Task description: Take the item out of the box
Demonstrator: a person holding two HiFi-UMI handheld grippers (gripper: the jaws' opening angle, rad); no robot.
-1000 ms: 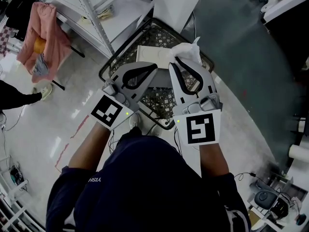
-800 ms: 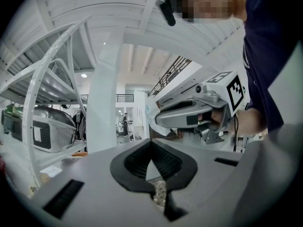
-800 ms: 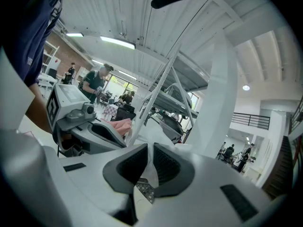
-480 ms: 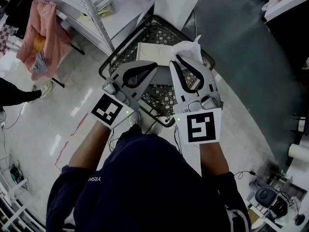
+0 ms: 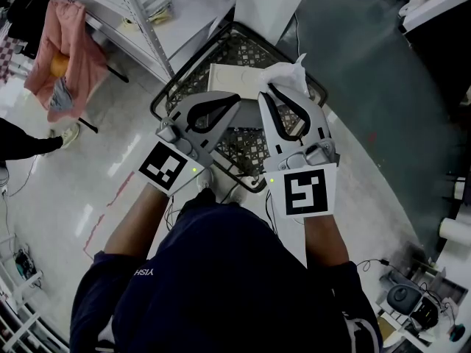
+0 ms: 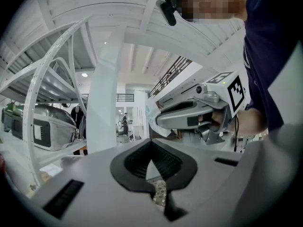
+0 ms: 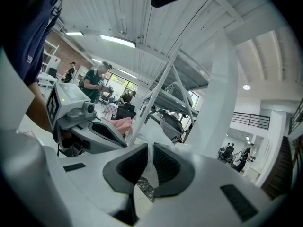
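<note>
My right gripper (image 5: 269,89) is shut on a crumpled white wrapping (image 5: 288,76) that sticks out past its tips above the box. In the right gripper view the thin white sheet (image 7: 150,168) is pinched between the dark pads. An open white box (image 5: 229,80) lies in a black wire basket (image 5: 168,96) below both grippers. Just left of the right one, my left gripper (image 5: 236,98) points at the box, shut and empty. The left gripper view shows its pads (image 6: 163,161) meeting at the tip with nothing between them.
A white metal shelf rack (image 5: 140,20) stands at the basket's upper left. Pink cloth (image 5: 68,54) hangs on a stand at far left. Cables and equipment (image 5: 408,300) lie on the floor at lower right. A white post (image 7: 222,89) rises close ahead in the right gripper view.
</note>
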